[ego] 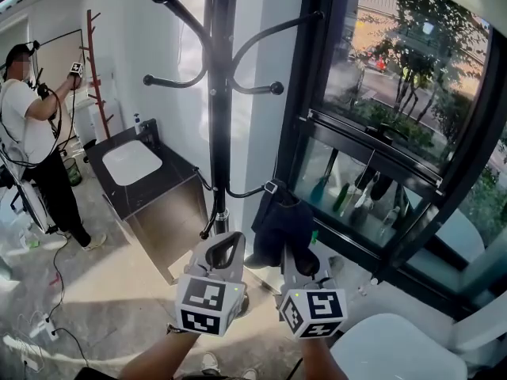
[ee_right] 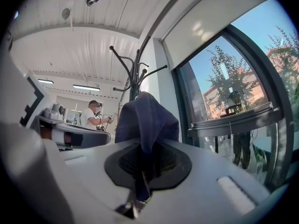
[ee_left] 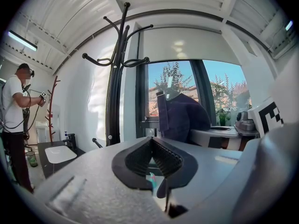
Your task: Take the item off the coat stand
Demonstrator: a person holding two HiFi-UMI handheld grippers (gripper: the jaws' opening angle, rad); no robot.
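Dark cloth (ego: pixel 281 220) is pinched in your right gripper (ego: pixel 291 260) but looks hooked on the coat stand (ego: pixel 219 133); lifting it off remains. Your left gripper (ego: pixel 226 252) is closed, empty.

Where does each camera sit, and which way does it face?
Head view: on the person's head, looking down at the coat stand, both forearms, left gripper, right gripper.
Left gripper view: on that gripper, facing the stand past its shut jaws.
Right gripper view: on that gripper, jaws shut on the dark garment.
Both gripper views share the stand and garment.
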